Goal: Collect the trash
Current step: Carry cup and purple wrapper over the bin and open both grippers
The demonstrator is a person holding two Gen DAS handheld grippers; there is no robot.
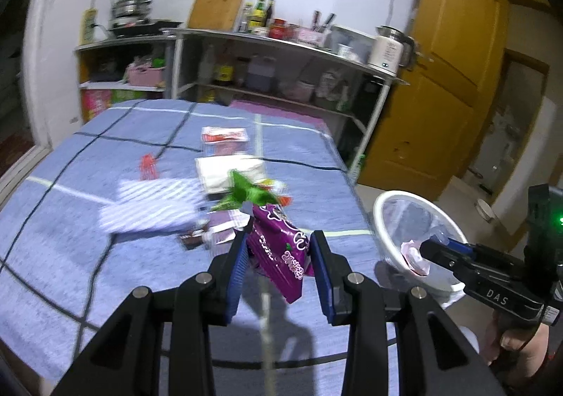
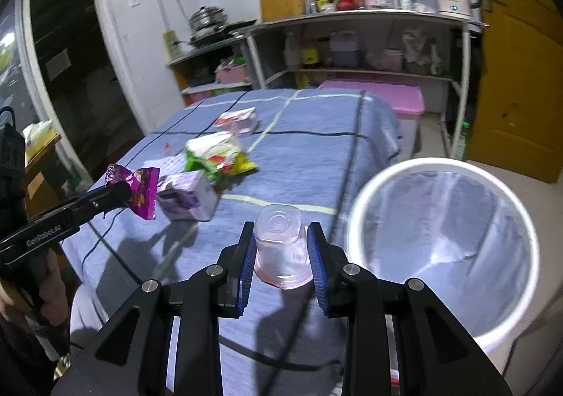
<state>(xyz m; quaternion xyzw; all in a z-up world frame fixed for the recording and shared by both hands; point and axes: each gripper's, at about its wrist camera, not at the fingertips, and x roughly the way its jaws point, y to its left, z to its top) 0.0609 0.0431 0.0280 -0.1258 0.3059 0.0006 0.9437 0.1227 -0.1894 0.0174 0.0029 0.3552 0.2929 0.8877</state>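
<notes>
We hold a purple wrapper (image 1: 281,248) in the left gripper (image 1: 278,255) and a plastic cup (image 2: 281,248) in the right gripper (image 2: 283,255), above the table beside the white bin (image 2: 355,220), so next we must carry both over its mouth and let go.

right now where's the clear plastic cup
In the right wrist view the clear plastic cup sits clamped between the right gripper fingers, above the blue tablecloth, just left of the white bin.
</notes>
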